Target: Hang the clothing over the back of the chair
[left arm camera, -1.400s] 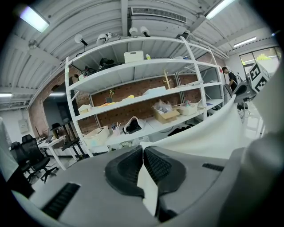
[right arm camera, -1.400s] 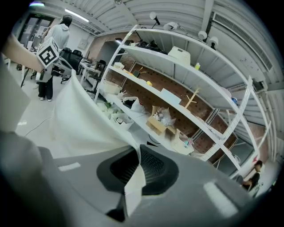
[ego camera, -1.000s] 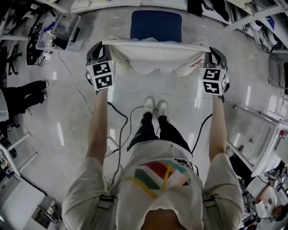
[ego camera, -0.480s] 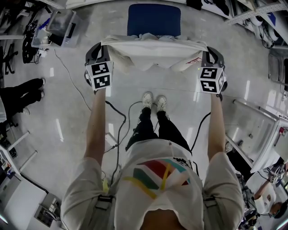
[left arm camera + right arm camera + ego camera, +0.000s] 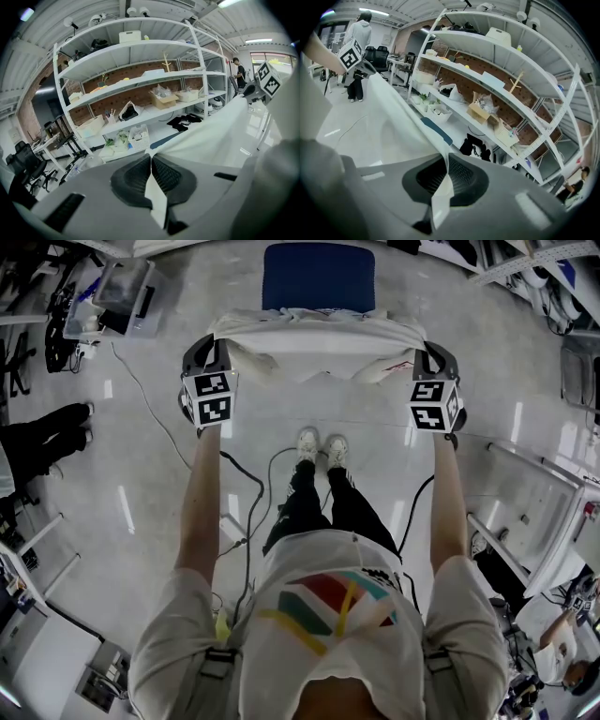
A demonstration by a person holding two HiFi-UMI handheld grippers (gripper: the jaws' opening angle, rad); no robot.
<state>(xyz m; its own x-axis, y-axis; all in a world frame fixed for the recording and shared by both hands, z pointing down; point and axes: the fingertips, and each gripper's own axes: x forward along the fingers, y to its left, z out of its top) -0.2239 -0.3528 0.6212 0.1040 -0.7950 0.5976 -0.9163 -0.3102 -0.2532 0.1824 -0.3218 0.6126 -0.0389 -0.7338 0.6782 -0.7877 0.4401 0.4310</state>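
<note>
A white garment is stretched wide between my two grippers, in front of a blue chair. Its far edge lies along the top of the chair's back, and loose folds hang toward me. My left gripper is shut on the garment's left end. In the left gripper view the cloth runs from the pinched jaws off to the right. My right gripper is shut on the right end. The right gripper view has the cloth leading left from the jaws, with a strip of the blue chair beyond it.
Shiny grey floor surrounds the chair. Cables trail by my feet. A box of gear sits at the far left, and a seated person's legs are at the left edge. White shelving full of boxes stands beyond the chair.
Both grippers have come down with the garment, which now sits lower, over the chair's back. Both grips stay the same.
</note>
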